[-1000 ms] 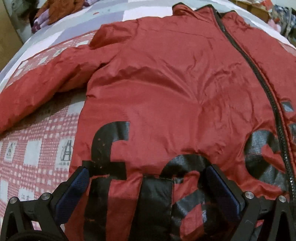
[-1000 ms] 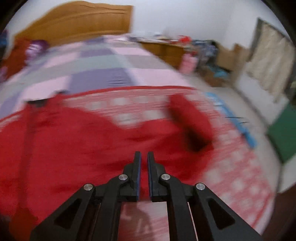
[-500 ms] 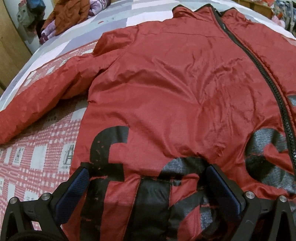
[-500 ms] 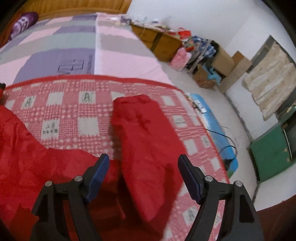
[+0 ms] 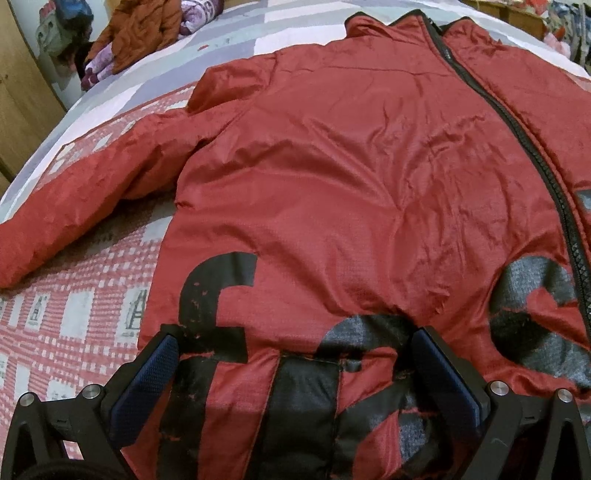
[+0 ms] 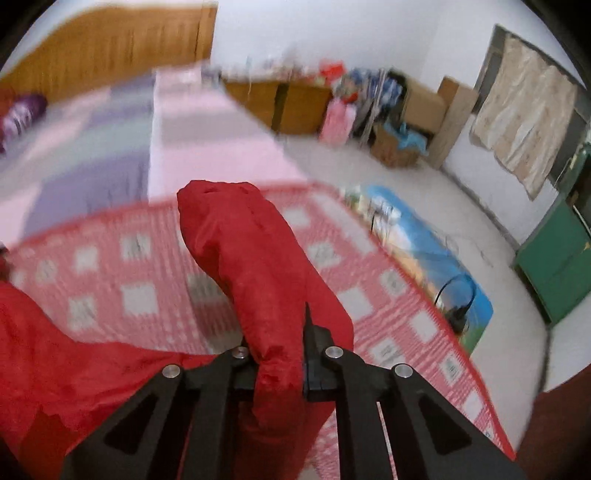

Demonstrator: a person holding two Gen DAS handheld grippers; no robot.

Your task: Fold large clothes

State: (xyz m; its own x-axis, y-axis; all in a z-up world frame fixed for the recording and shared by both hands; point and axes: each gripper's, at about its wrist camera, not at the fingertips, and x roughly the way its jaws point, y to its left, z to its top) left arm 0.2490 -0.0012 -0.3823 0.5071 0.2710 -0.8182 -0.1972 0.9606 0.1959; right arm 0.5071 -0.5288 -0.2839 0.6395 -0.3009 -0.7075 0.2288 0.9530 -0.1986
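A large red jacket point(image 5: 351, 184) with a black zipper point(image 5: 532, 147) and black lettering lies flat, front up, on the bed. One sleeve point(image 5: 92, 195) stretches out to the left. My left gripper point(image 5: 295, 369) is open, its blue pads point(image 5: 147, 384) spread wide over the hem. In the right wrist view the other sleeve point(image 6: 243, 251) rises from the bed. My right gripper point(image 6: 277, 354) has its jaws closing on that sleeve, and the red fabric is pinched between the fingers.
A red-and-white checked cover point(image 6: 140, 295) lies under the jacket. Orange and purple clothes point(image 5: 144, 29) are piled near the wooden headboard point(image 6: 103, 48). Past the bed's right edge lie a blue mat point(image 6: 424, 251), a green cabinet point(image 6: 554, 266) and boxes point(image 6: 406, 122).
My right gripper swung right from the jacket body to the sleeve, opened wide, then shut on the sleeve. The left gripper stayed at the hem, still open.
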